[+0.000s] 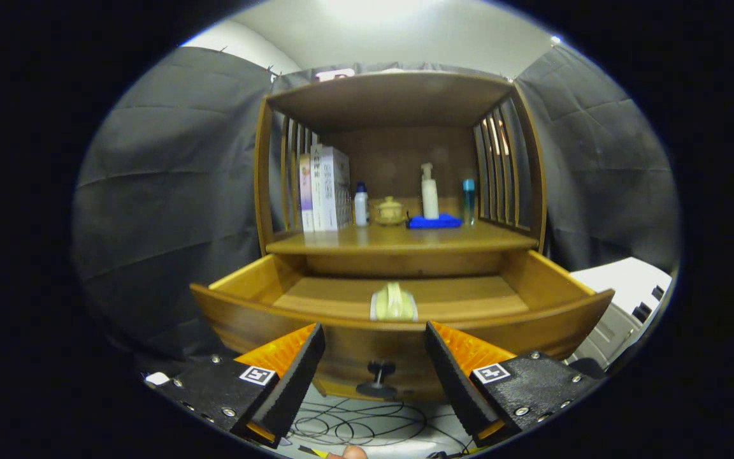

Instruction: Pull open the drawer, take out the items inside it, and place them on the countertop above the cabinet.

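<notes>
Pale yellow-green folded item (pixel 394 302) lying mid-floor of open drawer (pixel 246 280), just behind front panel; probably soft, light, compressible; best pinched across its raised middle. Drawer knob (pixel 378 377) below, between spread fingers; gripper (pixel 375 356) open, empty, short of drawer front. Countertop (pixel 341 241) above, partly occupied: books (pixel 325 188), bottles, blue tray (pixel 434 222).

A: The drawer (pixel 405 306) stands pulled out of the cabinet (pixel 399 95); a pale item (pixel 394 303) lies inside, centre frame.
B: And the gripper (pixel 374 341)?
A: Fingers spread wide, low in frame, holding nothing; the knob (pixel 378 377) sits between them. Books (pixel 325 188) and bottles (pixel 429 191) stand on the countertop (pixel 399 239) above.
</notes>
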Available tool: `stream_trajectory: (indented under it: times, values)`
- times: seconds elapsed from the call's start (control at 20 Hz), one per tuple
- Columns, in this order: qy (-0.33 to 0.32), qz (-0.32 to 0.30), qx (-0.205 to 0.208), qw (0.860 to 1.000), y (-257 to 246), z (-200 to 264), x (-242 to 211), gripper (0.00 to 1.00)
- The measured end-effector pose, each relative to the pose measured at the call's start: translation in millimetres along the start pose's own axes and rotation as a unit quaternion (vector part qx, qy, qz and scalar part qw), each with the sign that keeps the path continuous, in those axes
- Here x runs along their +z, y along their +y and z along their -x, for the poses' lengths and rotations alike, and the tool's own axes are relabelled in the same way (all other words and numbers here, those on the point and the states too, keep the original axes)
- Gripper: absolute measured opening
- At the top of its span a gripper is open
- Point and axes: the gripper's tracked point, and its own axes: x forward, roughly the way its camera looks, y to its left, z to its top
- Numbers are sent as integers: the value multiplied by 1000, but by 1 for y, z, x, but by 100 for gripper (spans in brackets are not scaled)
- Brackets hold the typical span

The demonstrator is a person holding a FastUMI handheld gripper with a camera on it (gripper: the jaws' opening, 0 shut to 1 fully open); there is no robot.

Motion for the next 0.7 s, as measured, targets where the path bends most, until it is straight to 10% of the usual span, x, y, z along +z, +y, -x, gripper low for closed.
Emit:
stream_trajectory:
  times: [0.3, 0.7]
  values:
    - [11, -7, -24, 1000, -18, -50, 66, 97]
    - [156, -5, -55, 986, -22, -124, 33, 97]
